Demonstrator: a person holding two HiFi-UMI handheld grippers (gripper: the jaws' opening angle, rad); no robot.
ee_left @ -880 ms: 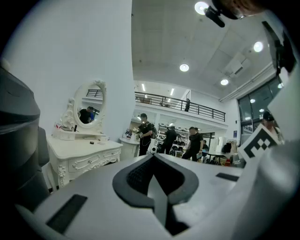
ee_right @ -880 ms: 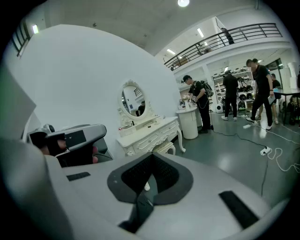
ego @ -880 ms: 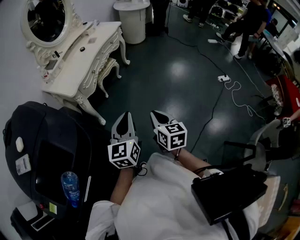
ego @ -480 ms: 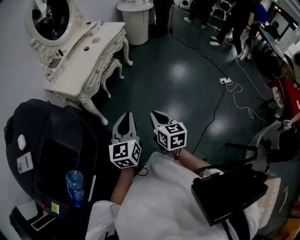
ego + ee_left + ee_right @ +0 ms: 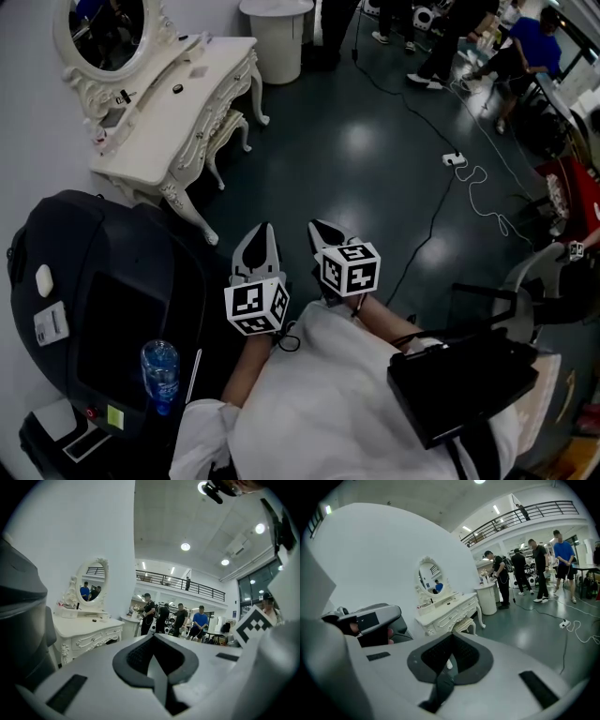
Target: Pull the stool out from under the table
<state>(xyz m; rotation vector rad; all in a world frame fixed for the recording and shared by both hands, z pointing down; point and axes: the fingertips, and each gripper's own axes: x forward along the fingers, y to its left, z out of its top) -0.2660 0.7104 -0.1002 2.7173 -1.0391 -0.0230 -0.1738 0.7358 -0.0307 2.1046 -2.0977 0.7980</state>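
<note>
Sitting under the table (image 5: pixel 173 108), the stool (image 5: pixel 230 122) is well beyond both pressed-together hand-held grippers (image 5: pixel 263 232) (image 5: pixel 319 229).

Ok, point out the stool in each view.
Head view: stool upper left, tucked under the white dressing table.
Left gripper view: stool not visible; the table stands at left.
Right gripper view: stool at centre, under the table.
Shared landmark: the oval mirror.

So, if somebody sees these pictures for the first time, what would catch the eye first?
Probably the ornate white dressing table at the head view's upper left, with its oval mirror and the matching stool tucked under it. Next, the left gripper and right gripper at the centre, both shut and empty, well short of the stool.
</note>
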